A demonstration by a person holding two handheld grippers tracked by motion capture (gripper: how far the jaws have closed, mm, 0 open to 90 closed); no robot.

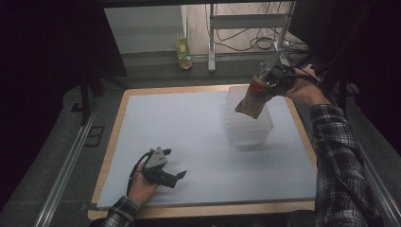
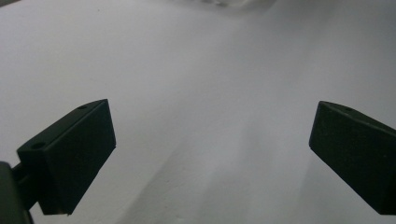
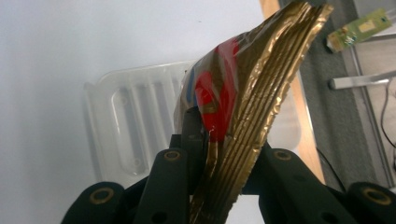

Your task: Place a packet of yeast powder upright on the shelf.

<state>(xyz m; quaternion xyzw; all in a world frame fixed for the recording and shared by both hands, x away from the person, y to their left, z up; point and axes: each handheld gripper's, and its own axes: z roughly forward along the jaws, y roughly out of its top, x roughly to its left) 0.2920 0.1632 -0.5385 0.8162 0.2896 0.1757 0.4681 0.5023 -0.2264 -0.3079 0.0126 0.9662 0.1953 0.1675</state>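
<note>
Jaws wide apart and empty on left gripper (image 1: 181, 176), low near front-left corner of white table (image 1: 189, 137); clamped shut on gold snack packet (image 1: 252, 100) in right gripper (image 1: 263, 85), above clear plastic container (image 1: 250, 127) toward far-right corner.

R gripper (image 1: 267, 80) w/ gold packet (image 1: 251, 100) over clear bin (image 1: 248, 127)

Left black two-jaw gripper (image 1: 177, 176) sits low near the front edge, jaws spread wide with nothing between them. Right black two-jaw gripper (image 1: 261, 87) is up high, plaid-sleeved arm (image 1: 338, 156) stretched forward, jaws clamped tight.
</note>
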